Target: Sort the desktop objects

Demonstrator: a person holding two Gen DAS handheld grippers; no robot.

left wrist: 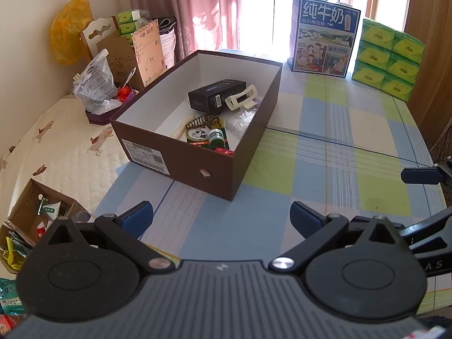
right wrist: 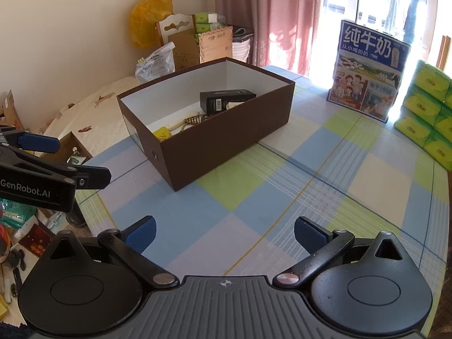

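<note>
A brown shoebox (left wrist: 197, 166) (right wrist: 226, 138) with a white inside stands on the checked tablecloth. In it lie a black carton (left wrist: 216, 93) (right wrist: 226, 100), a cream hair clip (left wrist: 241, 99), a small green jar (left wrist: 217, 137), a round patterned packet (left wrist: 197, 134), a clear wrapper (left wrist: 241, 120) and a yellow item (right wrist: 163, 133). My left gripper (left wrist: 221, 219) hovers open over the cloth just short of the box's near corner, nothing between its fingers. My right gripper (right wrist: 224, 233) is open and empty, further back on the box's right. The left gripper (right wrist: 36, 144) also shows at the left edge of the right wrist view.
A blue milk carton case (left wrist: 322, 34) (right wrist: 367, 73) and stacked green tissue packs (left wrist: 387, 59) (right wrist: 426, 113) stand at the table's far side by the window. Bags and cardboard boxes (left wrist: 121, 56) crowd the bed on the left. An open cardboard box (left wrist: 39, 214) sits below the table's left edge.
</note>
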